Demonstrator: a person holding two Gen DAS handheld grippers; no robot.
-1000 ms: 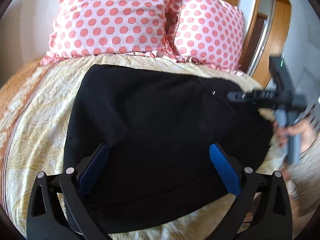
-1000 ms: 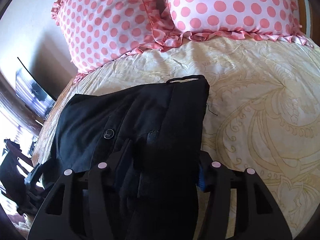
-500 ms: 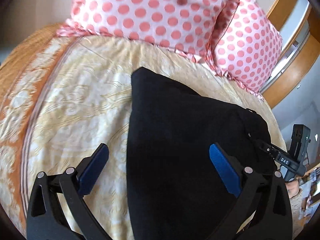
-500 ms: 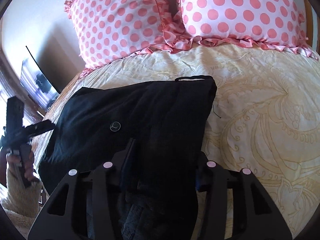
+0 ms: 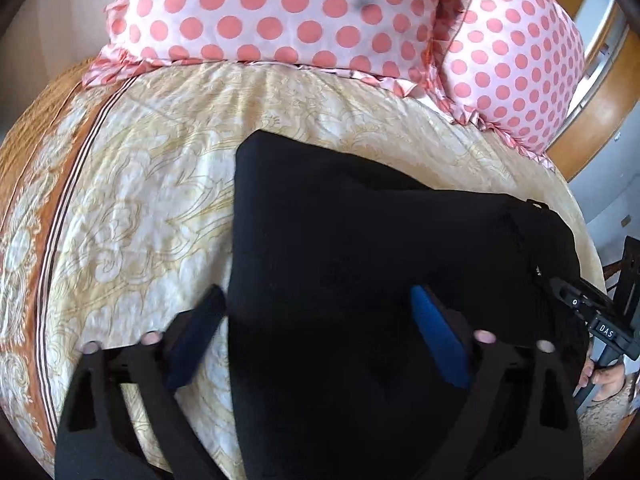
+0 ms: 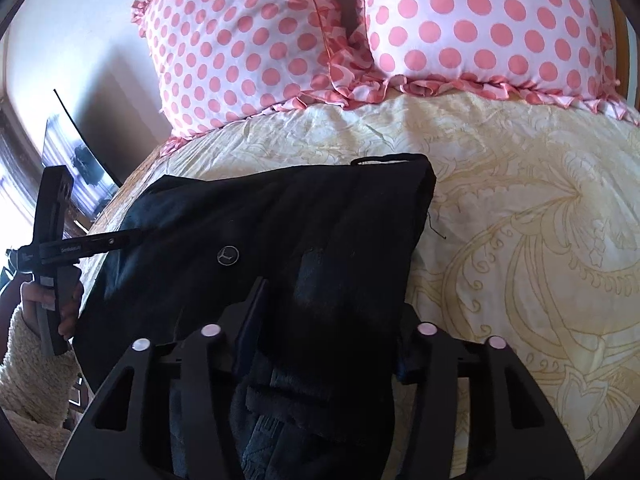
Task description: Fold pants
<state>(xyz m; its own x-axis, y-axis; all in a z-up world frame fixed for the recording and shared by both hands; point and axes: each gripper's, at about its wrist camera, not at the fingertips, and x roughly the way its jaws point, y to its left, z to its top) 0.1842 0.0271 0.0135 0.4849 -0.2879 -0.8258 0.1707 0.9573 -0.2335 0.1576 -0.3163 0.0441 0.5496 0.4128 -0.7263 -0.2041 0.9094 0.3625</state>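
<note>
On a cream patterned bed below polka-dot pillows, black pants lying folded, left tongs spread and closing astride their left edge, right tongs pinching bunched pants fabric.

I am in a home bedroom: pink polka-dot ruffled pillows lie on a cream, gold-patterned bedspread.
</note>
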